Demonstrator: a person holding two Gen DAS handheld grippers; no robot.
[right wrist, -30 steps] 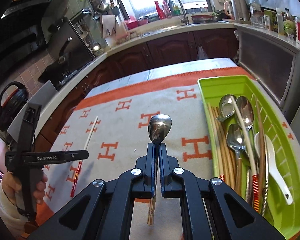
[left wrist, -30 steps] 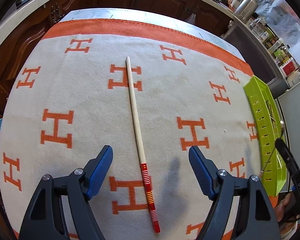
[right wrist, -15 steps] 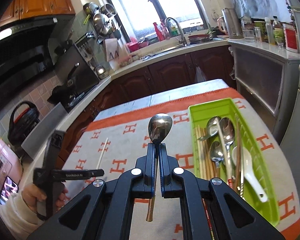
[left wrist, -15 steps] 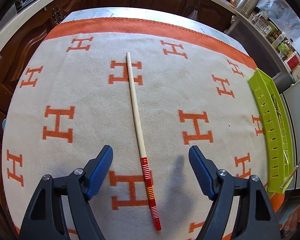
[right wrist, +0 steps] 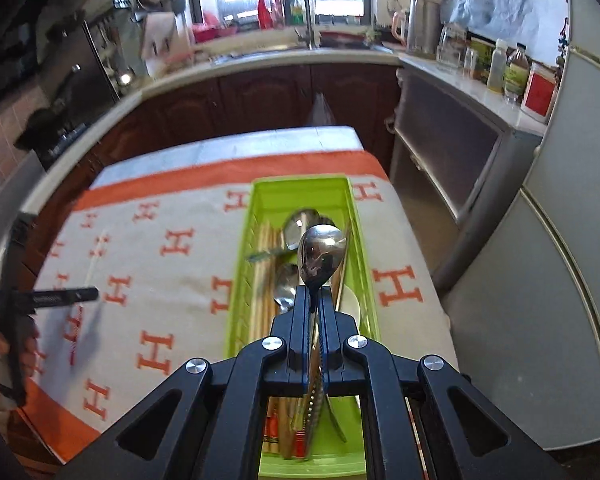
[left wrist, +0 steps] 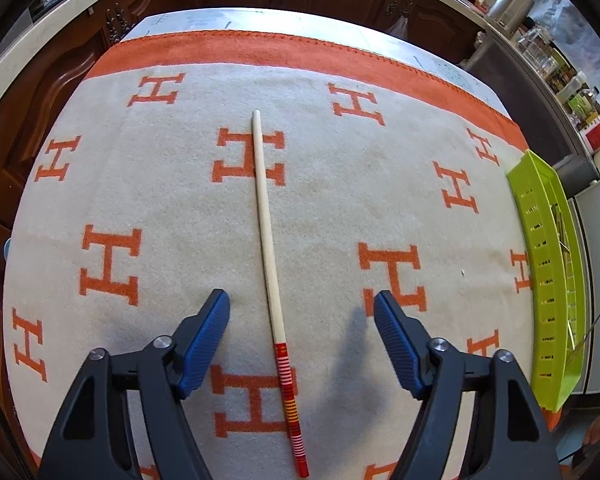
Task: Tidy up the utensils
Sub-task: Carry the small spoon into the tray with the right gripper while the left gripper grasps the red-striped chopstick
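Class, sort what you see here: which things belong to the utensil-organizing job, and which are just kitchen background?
Part of the job:
- chopstick on the cloth
- metal spoon held by the right gripper
- green tray with utensils
- left gripper, closing over the chopstick

Background:
- kettle
- faucet
- bottles on the counter

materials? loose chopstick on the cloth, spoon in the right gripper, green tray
Chopstick: looks like pale wood or bamboo, matte, with red and yellow painted bands at the thick end.
Spoon: polished metal, probably stainless; its bowl mirrors the room.
Tray: lime-green plastic by the look, glossy moulded walls with slots.
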